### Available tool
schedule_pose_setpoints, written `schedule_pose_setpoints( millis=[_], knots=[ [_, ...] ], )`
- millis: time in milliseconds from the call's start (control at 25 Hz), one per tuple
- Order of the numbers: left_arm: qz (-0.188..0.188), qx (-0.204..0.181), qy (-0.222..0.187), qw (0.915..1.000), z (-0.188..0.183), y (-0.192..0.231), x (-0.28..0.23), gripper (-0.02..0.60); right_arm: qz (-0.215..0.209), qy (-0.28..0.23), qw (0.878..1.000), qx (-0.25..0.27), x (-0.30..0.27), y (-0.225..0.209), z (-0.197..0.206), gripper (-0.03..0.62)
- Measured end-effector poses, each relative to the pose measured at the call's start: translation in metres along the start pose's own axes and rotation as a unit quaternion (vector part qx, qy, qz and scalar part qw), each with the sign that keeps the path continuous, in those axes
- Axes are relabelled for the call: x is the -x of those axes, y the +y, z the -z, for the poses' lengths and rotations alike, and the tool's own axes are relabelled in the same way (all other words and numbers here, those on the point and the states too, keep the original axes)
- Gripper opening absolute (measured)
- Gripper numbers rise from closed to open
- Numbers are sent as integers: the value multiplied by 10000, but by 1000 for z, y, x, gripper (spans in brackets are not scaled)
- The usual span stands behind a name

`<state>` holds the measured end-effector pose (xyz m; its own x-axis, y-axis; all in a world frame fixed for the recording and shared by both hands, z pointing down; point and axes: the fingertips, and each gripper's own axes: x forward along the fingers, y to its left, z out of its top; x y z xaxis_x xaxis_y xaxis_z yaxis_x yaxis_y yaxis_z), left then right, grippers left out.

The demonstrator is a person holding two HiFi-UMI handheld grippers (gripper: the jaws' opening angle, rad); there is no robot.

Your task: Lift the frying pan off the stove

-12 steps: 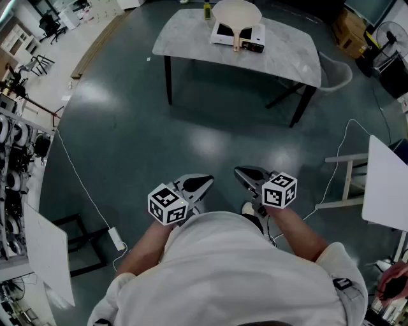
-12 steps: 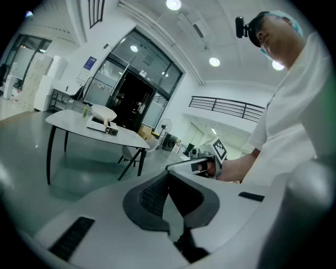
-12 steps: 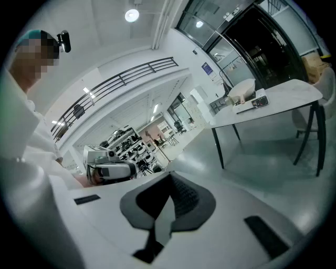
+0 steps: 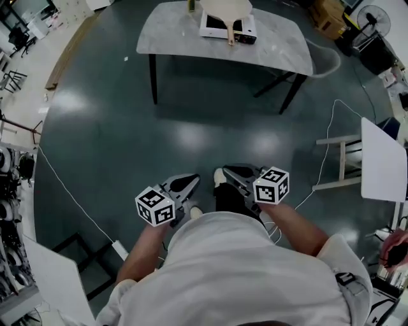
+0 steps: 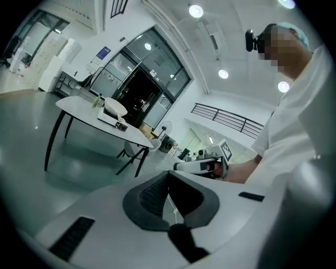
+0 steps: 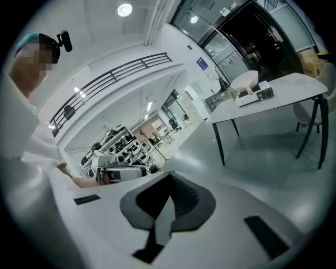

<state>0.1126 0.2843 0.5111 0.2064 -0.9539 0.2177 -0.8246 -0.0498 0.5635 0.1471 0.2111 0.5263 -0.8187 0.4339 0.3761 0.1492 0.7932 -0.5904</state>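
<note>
Cream frying pan [image 4: 224,6] on stove [image 4: 213,28], handle pointing toward the person.

No legible text or labels.

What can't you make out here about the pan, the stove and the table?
- Frying pan: the head view's top edge cuts off its far side. It is tiny in both gripper views, so whether it holds anything is unclear.
- Stove: its controls are too small to read in every view.
- Small bottle-like thing left of the pan: cropped by the head view's top edge, so it can't be identified.
</note>
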Motion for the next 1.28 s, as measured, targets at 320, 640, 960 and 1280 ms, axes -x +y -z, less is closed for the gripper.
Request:
schedule_pose_setpoints(
  millis=[320,640,960,1280],
  knots=[
    [46,1,0,10000,-91,85,-79,20,-140,33,9999,-66,-40,-105,-92,7],
    [182,196,-354,9990,-223,166,-166,23,-107,-175,9993,-311,-50,-202,-204,133],
    [718,877,-203,9933,-299,254,-254,118,310,-560,9929,-1003,-62,-310,-265,201],
    [1331,1647,279,9769,-362,373,-366,201,875,-928,9781,-1647,-103,-413,-330,244]
  ],
)
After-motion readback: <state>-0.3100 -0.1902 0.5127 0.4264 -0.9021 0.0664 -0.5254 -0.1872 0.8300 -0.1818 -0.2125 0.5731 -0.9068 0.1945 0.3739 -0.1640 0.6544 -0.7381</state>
